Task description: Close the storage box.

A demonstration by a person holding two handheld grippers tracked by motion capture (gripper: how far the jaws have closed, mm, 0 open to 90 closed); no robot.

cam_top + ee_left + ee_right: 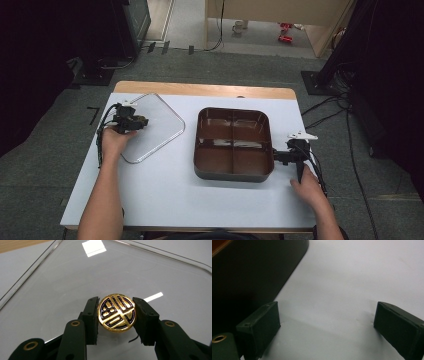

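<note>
Left gripper (117, 315) clamped on lid's gold knob (117, 313); right gripper (325, 322) jaws wide, empty, beside tray (232, 172)

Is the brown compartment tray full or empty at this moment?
Empty. In the high view all four compartments of the brown tray show bare floors, and its clear lid lies off to the side on the table.

High view overlooks the table (165, 200); tong cameras sit close, perhaps tabletop-level.
</note>
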